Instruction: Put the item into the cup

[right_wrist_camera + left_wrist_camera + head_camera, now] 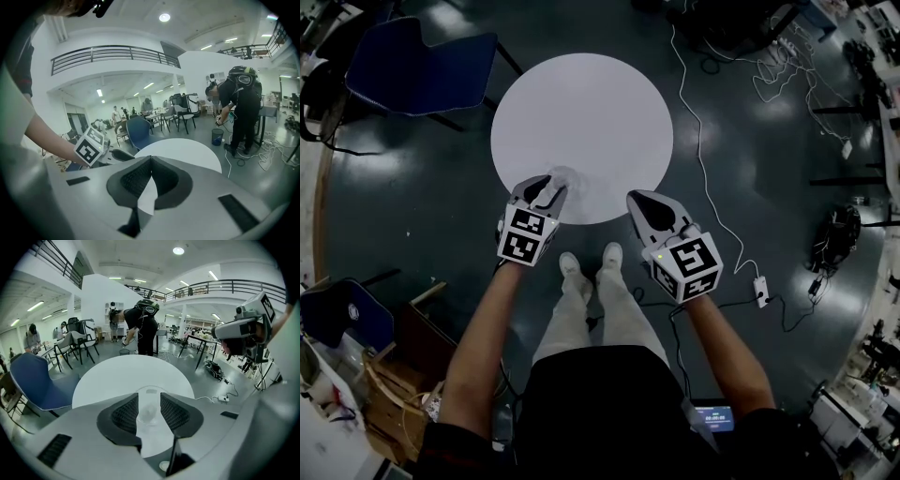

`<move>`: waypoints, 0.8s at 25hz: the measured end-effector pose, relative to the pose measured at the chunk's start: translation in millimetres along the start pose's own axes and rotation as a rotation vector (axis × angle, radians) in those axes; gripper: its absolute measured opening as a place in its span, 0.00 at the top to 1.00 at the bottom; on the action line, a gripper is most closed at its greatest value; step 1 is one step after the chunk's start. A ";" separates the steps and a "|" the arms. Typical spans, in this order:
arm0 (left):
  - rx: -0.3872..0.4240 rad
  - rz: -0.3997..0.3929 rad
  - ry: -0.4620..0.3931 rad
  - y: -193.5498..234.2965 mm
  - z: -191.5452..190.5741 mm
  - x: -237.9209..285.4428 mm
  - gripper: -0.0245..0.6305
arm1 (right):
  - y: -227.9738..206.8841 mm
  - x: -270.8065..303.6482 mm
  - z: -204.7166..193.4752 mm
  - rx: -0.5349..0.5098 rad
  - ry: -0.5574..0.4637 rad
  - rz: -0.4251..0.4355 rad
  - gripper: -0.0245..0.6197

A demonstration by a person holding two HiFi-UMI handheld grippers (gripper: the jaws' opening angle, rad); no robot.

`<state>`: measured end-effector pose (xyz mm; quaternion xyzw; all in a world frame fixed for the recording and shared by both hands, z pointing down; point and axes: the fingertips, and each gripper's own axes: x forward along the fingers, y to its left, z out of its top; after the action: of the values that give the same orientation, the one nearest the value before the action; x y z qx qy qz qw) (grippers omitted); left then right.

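- Right now, the clear cup (150, 391) stands on the near edge of the round white table (581, 112), a little to the left.
- The left gripper (149, 401) has one jaw on each side of the cup. Its jaws stand wide apart and do not look like they squeeze it, so the cup sits loose on the table.
- The right gripper (151, 160) hangs over the near edge of the table, to the right of the cup and apart from it. Its jaws are pressed together with nothing between them.
- I cannot see any item to put in. The table looks bare but for the cup, and I cannot tell if something pale lies inside the cup.
- I think the step in hand is setting the cup in place.
- Next, the left gripper should pull back gently so the cup does not tip. Then one gripper must fetch the item and drop it in from above.
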<state>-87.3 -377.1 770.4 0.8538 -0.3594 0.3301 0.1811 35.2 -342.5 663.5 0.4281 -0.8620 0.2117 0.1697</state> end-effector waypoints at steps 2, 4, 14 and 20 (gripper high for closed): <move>-0.003 -0.002 0.005 0.8 -2.1 1.1 0.73 | 0.6 1.0 -1.2 0.001 0.004 0.000 0.94; -0.003 -0.002 0.007 2.2 -4.1 2.2 0.73 | -0.4 1.6 -2.3 0.004 0.006 -0.003 0.94; -0.003 -0.025 -0.037 -4.0 13.7 -19.3 0.74 | 2.1 -4.9 11.2 -0.012 -0.012 -0.026 0.94; -0.026 -0.006 -0.124 -12.7 38.2 -50.8 0.74 | 8.5 -18.2 29.3 -0.041 -0.034 -0.033 0.94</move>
<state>-88.0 -364.3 706.9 0.8713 -0.3714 0.2714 0.1706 35.6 -340.7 628.1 0.4423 -0.8617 0.1837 0.1676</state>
